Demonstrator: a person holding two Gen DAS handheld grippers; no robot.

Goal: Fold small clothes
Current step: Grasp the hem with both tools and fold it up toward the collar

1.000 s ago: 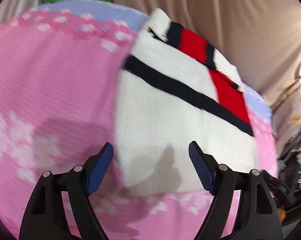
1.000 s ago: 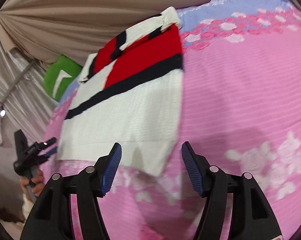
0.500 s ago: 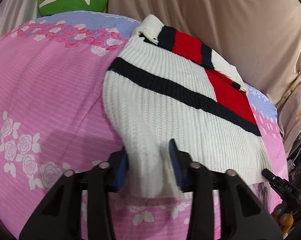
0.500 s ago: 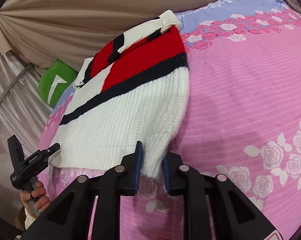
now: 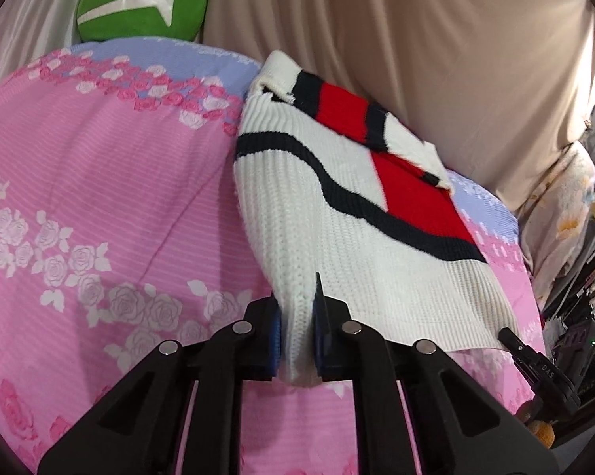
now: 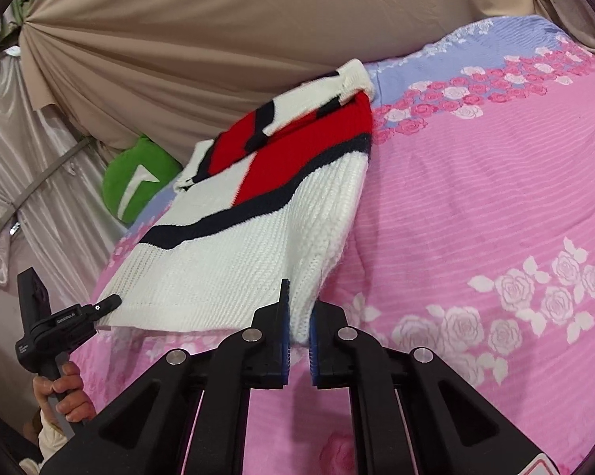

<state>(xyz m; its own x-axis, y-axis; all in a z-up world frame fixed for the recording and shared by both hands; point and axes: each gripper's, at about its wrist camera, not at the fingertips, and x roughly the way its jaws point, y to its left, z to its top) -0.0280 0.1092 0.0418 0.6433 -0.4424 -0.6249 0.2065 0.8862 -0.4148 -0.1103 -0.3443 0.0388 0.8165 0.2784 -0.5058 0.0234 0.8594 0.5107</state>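
A small white knit sweater point(image 5: 337, 245) with red blocks and dark navy stripes lies on a pink rose-print bedspread point(image 5: 99, 198). My left gripper point(image 5: 296, 332) is shut on the sweater's near left hem corner and lifts it a little. In the right wrist view the sweater point(image 6: 234, 253) lies to the left on the bedspread point(image 6: 475, 206), and my right gripper point(image 6: 298, 328) is shut on its near right hem corner. The other gripper point(image 6: 99, 304) shows at the sweater's far hem corner. The sleeves are folded in across the chest.
A green cushion point(image 5: 139, 4) sits at the back of the bed, also in the right wrist view point(image 6: 135, 178). Beige drapes point(image 5: 416, 39) hang behind the bed. Cluttered dark shelves point(image 5: 590, 297) stand past the bed's right edge.
Both grippers came down on the sweater's near hem corners and closed on them. The hem corners now rise off the bedspread.
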